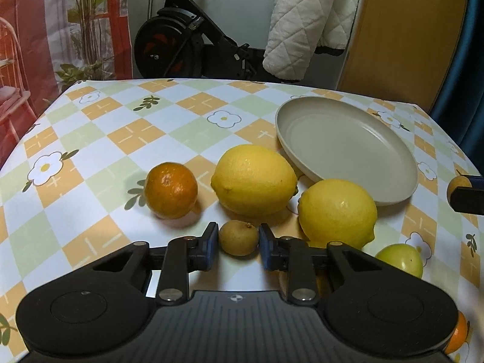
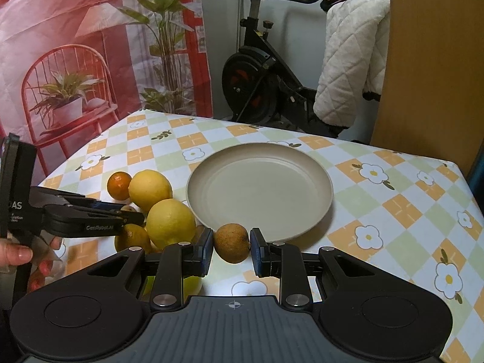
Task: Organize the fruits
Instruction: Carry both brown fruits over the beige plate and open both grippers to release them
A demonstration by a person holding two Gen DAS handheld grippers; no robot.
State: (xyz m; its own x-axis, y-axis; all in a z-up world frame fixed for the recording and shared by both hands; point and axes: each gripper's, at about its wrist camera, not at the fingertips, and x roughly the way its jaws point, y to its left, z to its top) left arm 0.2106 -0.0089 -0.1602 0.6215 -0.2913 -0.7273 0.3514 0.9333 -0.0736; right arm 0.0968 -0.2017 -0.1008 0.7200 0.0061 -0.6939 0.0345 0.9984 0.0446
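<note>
My left gripper [image 1: 238, 243] is shut on a small tan round fruit [image 1: 238, 239], low over the table. Beyond it lie an orange [image 1: 171, 190] and two lemons [image 1: 254, 180] [image 1: 337, 211], with a green fruit [image 1: 400, 260] at the right. My right gripper [image 2: 231, 246] is shut on a small brown fruit [image 2: 232, 243] just in front of the beige plate [image 2: 320, 181], which holds nothing. The plate also shows in the left wrist view [image 1: 402, 178]. The left gripper [image 2: 133, 214] shows in the right wrist view among the lemons [image 2: 171, 222].
The table has a checked flower-print cloth [image 2: 393, 211]. Another orange fruit [image 1: 458, 332] peeks out at the lower right of the left wrist view. An exercise bike [image 2: 260, 84] and a quilted white cloth [image 2: 348, 69] stand behind the table's far edge.
</note>
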